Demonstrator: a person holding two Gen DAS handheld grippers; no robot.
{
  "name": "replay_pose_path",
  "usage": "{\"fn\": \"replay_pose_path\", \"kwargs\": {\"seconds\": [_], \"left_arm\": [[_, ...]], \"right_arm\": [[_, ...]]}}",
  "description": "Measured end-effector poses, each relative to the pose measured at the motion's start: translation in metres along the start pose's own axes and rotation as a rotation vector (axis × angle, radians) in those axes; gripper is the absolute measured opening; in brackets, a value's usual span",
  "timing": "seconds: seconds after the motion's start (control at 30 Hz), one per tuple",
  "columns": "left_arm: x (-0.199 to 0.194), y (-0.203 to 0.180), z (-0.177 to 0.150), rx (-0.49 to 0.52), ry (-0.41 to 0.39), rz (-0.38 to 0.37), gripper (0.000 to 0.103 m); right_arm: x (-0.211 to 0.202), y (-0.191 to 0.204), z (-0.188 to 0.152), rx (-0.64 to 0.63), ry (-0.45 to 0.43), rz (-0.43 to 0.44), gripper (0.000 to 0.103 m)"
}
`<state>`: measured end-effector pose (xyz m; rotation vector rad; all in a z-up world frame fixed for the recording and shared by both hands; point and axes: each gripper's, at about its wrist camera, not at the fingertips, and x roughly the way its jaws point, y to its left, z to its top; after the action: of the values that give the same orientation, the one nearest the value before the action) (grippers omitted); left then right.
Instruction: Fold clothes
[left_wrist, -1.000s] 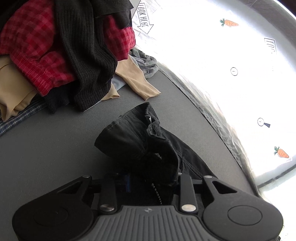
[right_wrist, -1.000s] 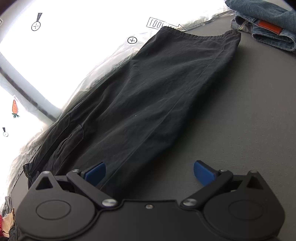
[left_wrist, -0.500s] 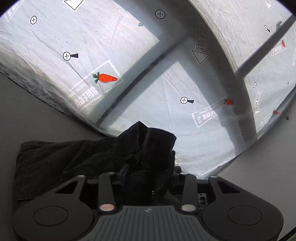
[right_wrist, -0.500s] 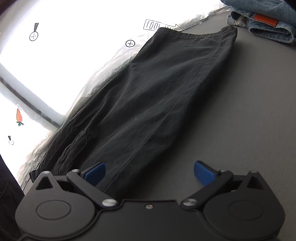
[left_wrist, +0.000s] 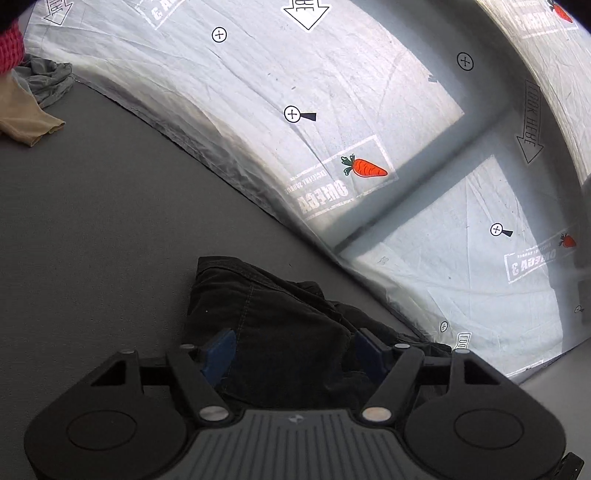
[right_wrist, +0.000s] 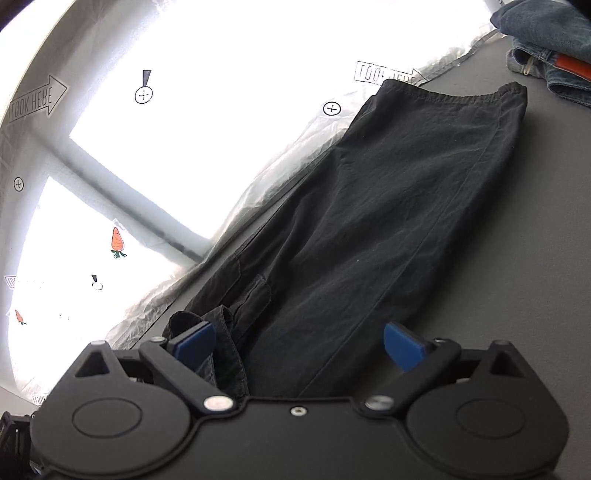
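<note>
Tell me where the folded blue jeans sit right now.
In the right wrist view the folded blue jeans lie at the far upper right of the grey table, just beyond the elastic end of the black trousers.

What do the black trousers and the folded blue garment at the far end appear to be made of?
Black trousers: looks like thin woven cotton or a nylon blend, matte, with fine crinkles and stitched seams; the exact fibre is unclear. Folded blue garment: likely denim, given its faded blue twill look, thick hems and an orange-brown patch.

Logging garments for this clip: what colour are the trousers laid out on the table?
Black trousers, plain with no pattern; clearest in the right wrist view.
</note>
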<state>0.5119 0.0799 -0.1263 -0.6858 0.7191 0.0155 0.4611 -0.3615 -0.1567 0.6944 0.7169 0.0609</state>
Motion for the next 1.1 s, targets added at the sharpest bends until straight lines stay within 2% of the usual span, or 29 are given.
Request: {"fn": "replay_pose_path", "kwargs": {"seconds": [0.07, 0.13, 0.27, 0.43, 0.6, 0.63, 0.67, 0.73, 0.77, 0.8, 0.97, 1.1], "left_arm": [[0.005, 0.017, -0.002, 0.011, 0.018, 0.136, 0.071], [0.01, 0.029, -0.008, 0.012, 0.048, 0.179, 0.071], [0.017, 0.033, -0.02, 0.0, 0.091, 0.17, 0.072], [0.027, 0.035, -0.026, -0.001, 0.115, 0.163, 0.073], [0.032, 0.038, -0.027, -0.021, 0.125, 0.161, 0.079], [0.033, 0.039, -0.027, -0.025, 0.128, 0.16, 0.079], [0.034, 0.04, -0.027, -0.029, 0.13, 0.16, 0.079], [0.034, 0.037, -0.025, -0.013, 0.135, 0.145, 0.078], [0.033, 0.033, -0.024, 0.008, 0.139, 0.131, 0.078], [0.03, 0.028, -0.022, 0.03, 0.134, 0.118, 0.078], [0.017, 0.001, -0.011, 0.116, 0.087, 0.064, 0.078], [0.026, -0.015, -0.019, 0.2, 0.099, 0.075, 0.078]], "right_arm": [[0.011, 0.02, 0.0, -0.06, 0.026, 0.06, 0.098], [0.029, 0.031, -0.003, -0.062, 0.071, 0.102, 0.098], [0.065, 0.043, -0.014, -0.003, 0.162, 0.151, 0.098], [0.09, 0.052, -0.024, 0.016, 0.221, 0.136, 0.098], [0.113, 0.06, -0.028, 0.035, 0.271, 0.149, 0.098], [0.117, 0.064, -0.028, 0.021, 0.281, 0.131, 0.095], [0.122, 0.068, -0.028, -0.008, 0.298, 0.112, 0.077], [0.123, 0.078, -0.025, -0.08, 0.319, 0.096, 0.059], [0.121, 0.083, -0.022, -0.116, 0.314, 0.098, 0.043], [0.115, 0.087, -0.019, -0.15, 0.288, 0.114, 0.033], [0.079, 0.104, 0.014, -0.221, 0.154, 0.197, 0.028], [0.069, 0.096, 0.046, -0.209, 0.05, 0.149, 0.027]]}}
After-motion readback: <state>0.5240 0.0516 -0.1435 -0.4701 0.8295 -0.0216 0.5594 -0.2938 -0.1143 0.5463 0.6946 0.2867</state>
